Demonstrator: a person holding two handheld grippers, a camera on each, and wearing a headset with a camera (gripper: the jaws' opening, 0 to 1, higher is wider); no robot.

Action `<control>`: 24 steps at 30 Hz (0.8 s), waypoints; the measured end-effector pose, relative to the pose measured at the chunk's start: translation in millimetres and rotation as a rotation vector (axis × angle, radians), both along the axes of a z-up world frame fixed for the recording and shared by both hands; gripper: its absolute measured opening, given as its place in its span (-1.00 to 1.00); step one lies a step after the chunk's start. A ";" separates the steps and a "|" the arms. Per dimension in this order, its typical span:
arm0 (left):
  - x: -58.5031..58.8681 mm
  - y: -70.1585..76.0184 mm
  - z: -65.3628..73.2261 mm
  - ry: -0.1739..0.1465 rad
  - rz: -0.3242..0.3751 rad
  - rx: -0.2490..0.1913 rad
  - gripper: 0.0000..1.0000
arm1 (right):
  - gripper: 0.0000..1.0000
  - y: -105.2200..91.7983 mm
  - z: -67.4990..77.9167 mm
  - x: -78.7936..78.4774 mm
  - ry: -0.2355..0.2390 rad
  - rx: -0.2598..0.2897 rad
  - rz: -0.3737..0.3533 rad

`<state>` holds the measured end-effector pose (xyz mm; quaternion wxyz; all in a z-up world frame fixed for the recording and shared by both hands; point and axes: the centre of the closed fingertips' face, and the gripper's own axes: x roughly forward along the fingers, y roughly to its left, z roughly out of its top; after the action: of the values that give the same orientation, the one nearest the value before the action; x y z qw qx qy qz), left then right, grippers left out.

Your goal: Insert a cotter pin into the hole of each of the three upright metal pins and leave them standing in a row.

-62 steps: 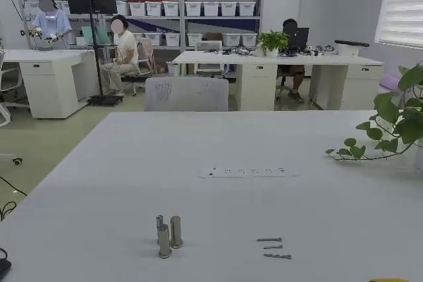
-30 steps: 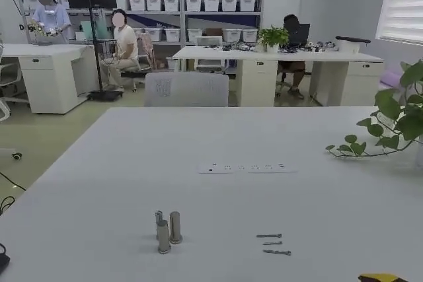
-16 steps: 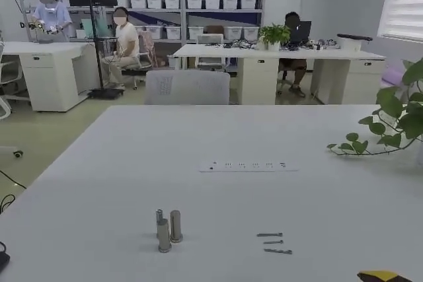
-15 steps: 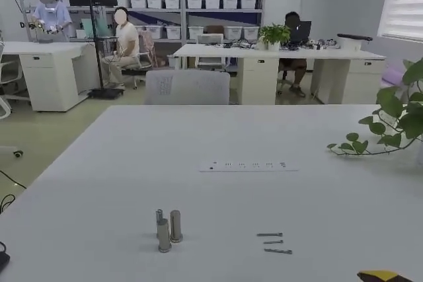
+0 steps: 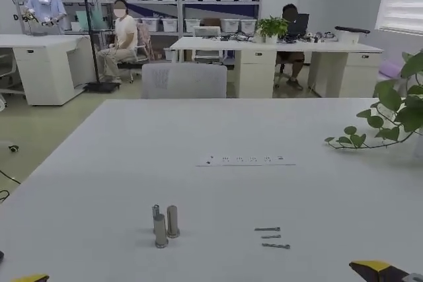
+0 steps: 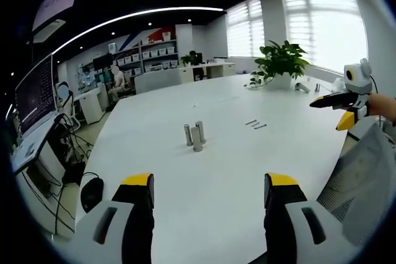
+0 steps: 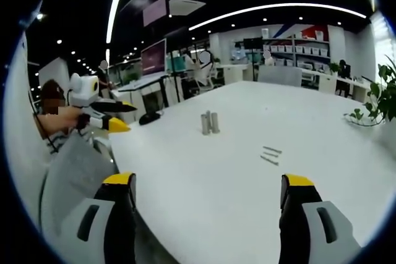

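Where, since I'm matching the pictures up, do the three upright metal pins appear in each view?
Head view: metal pins low, left of centre.
Left gripper view: metal pins near the middle.
Right gripper view: metal pins near the middle, slightly high.
Shared landmark: the cotter pins lying apart from them on the table.

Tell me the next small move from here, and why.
Probably ease the right tool forward toward the three cotter pins, which lie loose on the table to the right of the clustered metal pins. It and the left tool both stand open and empty at the near edge, so a cotter pin must be picked up first.
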<state>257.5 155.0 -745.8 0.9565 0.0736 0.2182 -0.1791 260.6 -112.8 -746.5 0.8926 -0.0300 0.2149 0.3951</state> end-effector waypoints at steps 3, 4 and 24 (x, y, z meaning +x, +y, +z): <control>7.0 -0.6 -2.1 0.007 -0.013 0.009 0.40 | 0.95 -0.1 -0.3 2.7 -0.001 0.006 -0.006; 8.8 -1.5 -1.8 0.006 -0.017 0.012 0.40 | 0.95 0.0 -0.4 3.3 0.000 0.008 -0.006; 65.8 -11.8 5.4 -0.028 -0.039 -0.001 0.12 | 0.91 4.6 1.4 18.8 0.002 0.024 -0.001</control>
<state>323.3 143.2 -740.4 0.9557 0.0799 0.2034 -0.1970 279.3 -108.2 -745.1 0.8930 -0.0188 0.2111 0.3971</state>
